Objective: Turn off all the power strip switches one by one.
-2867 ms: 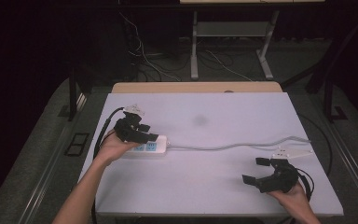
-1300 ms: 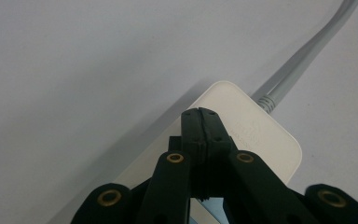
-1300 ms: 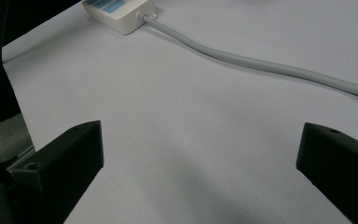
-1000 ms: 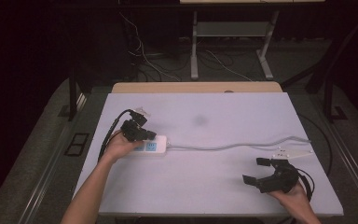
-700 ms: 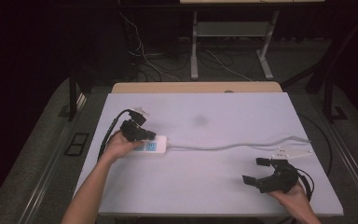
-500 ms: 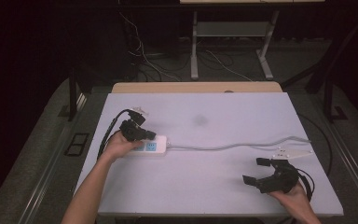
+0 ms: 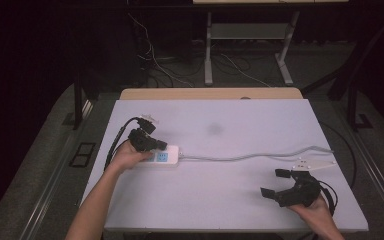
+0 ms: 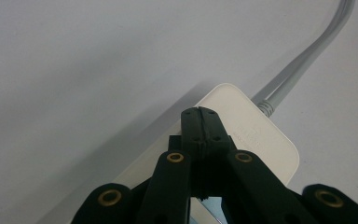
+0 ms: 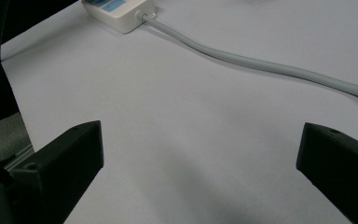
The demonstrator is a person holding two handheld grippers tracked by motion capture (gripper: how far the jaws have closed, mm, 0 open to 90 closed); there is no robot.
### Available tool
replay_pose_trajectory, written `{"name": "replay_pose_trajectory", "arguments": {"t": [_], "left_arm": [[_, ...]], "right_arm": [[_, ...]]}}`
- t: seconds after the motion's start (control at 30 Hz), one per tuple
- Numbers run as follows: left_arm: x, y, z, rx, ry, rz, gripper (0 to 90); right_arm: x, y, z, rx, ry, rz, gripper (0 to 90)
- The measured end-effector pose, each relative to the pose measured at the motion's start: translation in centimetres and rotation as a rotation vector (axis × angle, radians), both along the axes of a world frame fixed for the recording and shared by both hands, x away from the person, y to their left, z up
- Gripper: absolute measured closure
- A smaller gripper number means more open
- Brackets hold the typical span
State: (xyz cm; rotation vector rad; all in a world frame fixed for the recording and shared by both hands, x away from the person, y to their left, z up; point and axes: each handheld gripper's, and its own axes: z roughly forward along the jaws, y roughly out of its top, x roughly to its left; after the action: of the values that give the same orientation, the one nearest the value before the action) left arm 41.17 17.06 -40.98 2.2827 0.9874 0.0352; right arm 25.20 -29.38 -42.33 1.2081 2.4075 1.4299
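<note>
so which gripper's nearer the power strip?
Left. The left gripper is shut, its jaw tips over the power strip at the table's left. The right gripper sits open, well off toward the near right corner, along the strip's cable.

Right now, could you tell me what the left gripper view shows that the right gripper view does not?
The left gripper view shows the left gripper with its jaws shut together over the blank end of the white power strip.

The right gripper view shows the right gripper with jaws wide apart above the bare table, and the strip's blue socket face.

Both show the power strip, its grey cable and the white tabletop.
</note>
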Motion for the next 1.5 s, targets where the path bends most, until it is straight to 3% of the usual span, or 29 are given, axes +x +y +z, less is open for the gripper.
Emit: {"name": "replay_pose_trajectory", "arguments": {"t": [0.13, 0.27, 0.47, 0.53, 0.6, 0.63, 0.83, 1.5], "left_arm": [[-0.2, -0.2, 0.1, 0.015, -0.016, -0.001, 89.6], [-0.3, 0.0, -0.1, -0.004, -0.015, 0.012, 89.6], [-0.6, -0.1, -0.1, 0.006, -0.045, 0.012, 89.5], [-0.7, 0.0, 0.3, -0.024, -0.052, 0.017, 89.5], [-1.0, -0.2, 0.4, 0.022, -0.068, -0.002, 89.5], [-1.0, -0.2, 0.4, 0.022, -0.068, -0.003, 89.5], [-1.3, 0.5, 1.2, -0.009, -0.085, 0.015, 89.4], [-2.0, 2.9, 3.1, -0.006, -0.110, 0.045, 89.4]], "right_arm": [[0.0, -0.1, 0.0, 0.001, -0.002, -0.002, 0.3], [0.0, 0.0, 0.0, 0.000, -0.002, -0.001, 0.2], [0.0, -0.1, 0.1, 0.004, -0.003, -0.005, 0.2], [-0.1, -0.2, 0.1, 0.005, -0.007, -0.008, 0.2], [0.0, -0.2, 0.1, 0.006, -0.010, -0.010, 0.2], [0.0, -0.2, 0.1, 0.006, -0.011, -0.010, 0.3], [0.0, -0.3, 0.1, 0.005, -0.011, -0.011, 0.2], [0.1, -0.2, 0.1, 0.002, -0.007, -0.013, 0.2]]}}
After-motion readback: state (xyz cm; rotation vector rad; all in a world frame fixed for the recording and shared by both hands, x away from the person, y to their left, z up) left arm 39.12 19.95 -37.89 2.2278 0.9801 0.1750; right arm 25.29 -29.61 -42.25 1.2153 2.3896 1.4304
